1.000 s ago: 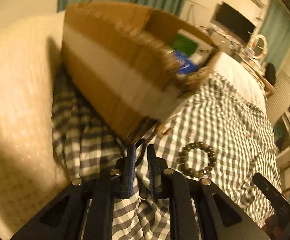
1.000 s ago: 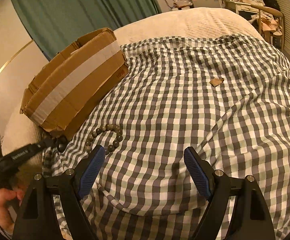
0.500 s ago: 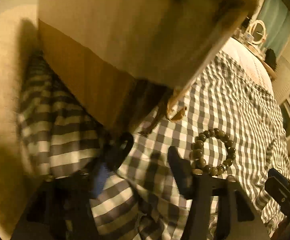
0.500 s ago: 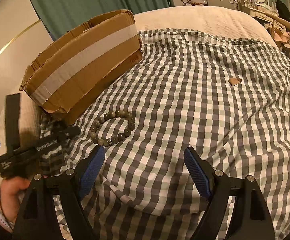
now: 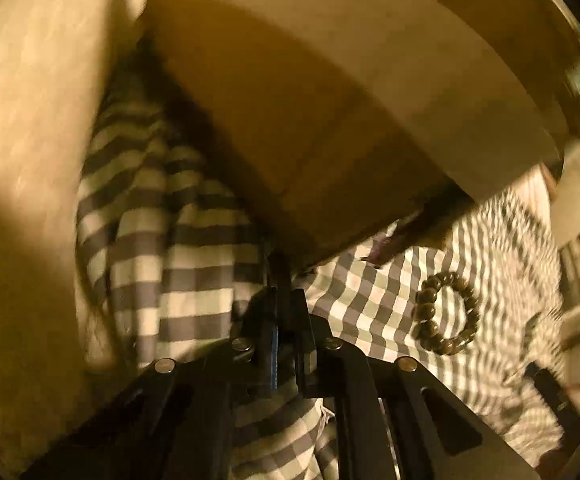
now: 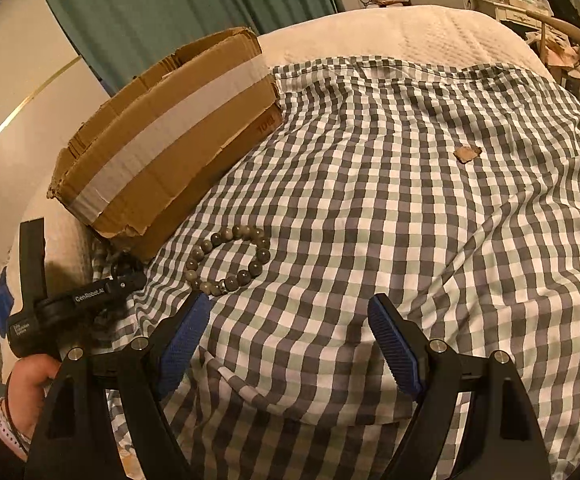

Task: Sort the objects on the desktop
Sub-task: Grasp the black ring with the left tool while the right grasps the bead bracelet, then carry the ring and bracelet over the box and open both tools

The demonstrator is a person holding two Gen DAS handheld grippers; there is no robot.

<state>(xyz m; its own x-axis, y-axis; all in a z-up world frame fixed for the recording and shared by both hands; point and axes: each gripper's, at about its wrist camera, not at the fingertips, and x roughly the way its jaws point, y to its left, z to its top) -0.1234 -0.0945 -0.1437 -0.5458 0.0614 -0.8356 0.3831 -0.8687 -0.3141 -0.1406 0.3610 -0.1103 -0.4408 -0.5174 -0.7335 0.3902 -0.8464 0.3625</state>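
Not much left, I'd guess. My left gripper (image 5: 286, 308) is pinched shut near the taped brown cardboard box (image 6: 170, 140), maybe on its corner; can't tell. My right gripper (image 6: 290, 344) hangs wide open, empty. The grey-green bead bracelet (image 6: 228, 258) lies unsorted on the checked cloth (image 6: 409, 220), beside the box.

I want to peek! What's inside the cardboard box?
Only the cardboard box's taped outer wall and torn rim show in both views. Its inside is hidden, so the contents cannot be seen now.
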